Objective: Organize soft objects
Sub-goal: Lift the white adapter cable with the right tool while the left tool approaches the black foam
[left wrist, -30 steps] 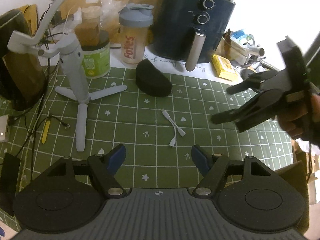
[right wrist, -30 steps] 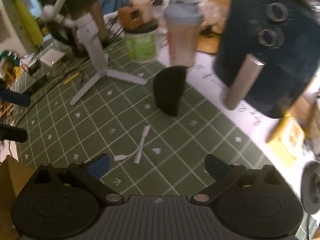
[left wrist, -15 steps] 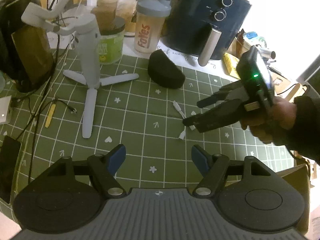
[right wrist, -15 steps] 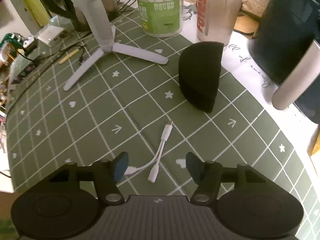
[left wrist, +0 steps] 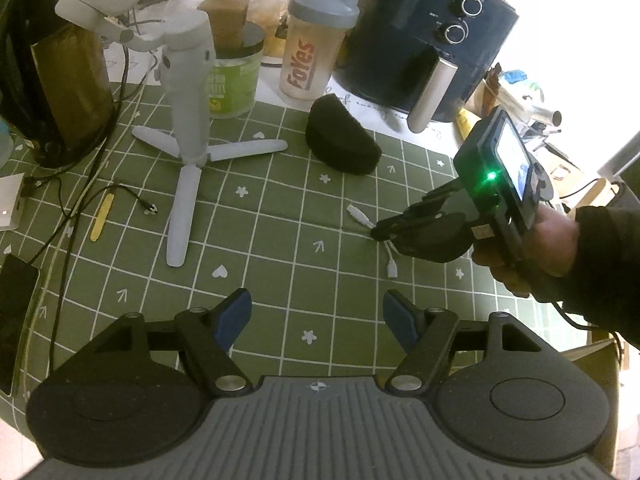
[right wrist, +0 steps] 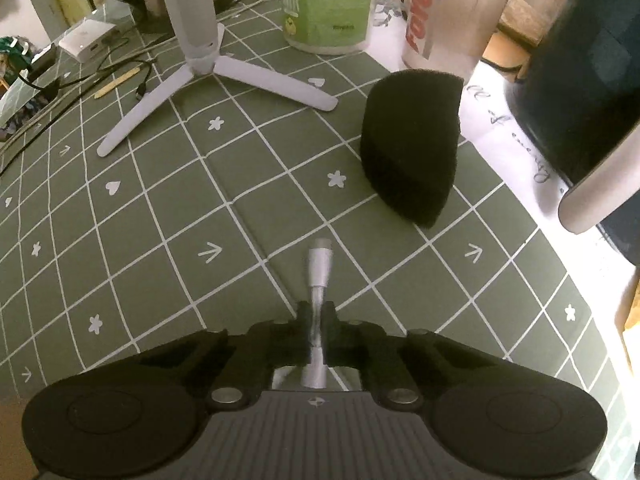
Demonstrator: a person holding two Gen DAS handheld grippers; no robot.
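Cable [right wrist: 319, 264] and jaws are the relation that matters now: the thin white adapter cable runs straight between the two fingers of the right gripper [right wrist: 316, 330], with its long axis along the line the gripper points, toward 12 o'clock in the right wrist view. The silver plug end sticks out just ahead of the fingertips and the other part goes back under the gripper body. The jaws have just been closing and now they are clenched on the cable, the pads touching it from both sides.

In the left wrist view the same right gripper [left wrist: 380, 233] is at about 3 o'clock, tilted steeply down to the green grid mat [left wrist: 280, 240], with the hand [left wrist: 532, 252] of the person behind it. Short white branches of the cable [left wrist: 390, 258] hang out below its tip and one end lies on the mat toward 10 o'clock from the tip.

The left gripper [left wrist: 316, 314] is released, its blue pads wide apart with nothing between them, above bare mat. The right hand is clearly the nearer one to the cable.

The black foam piece [right wrist: 412, 148] lies near, at about 1 o'clock from the right fingertips, not touching the cable. I judge the grip is taken and the next move is a lift; because the cable is limp, its free ends may drag on the mat.
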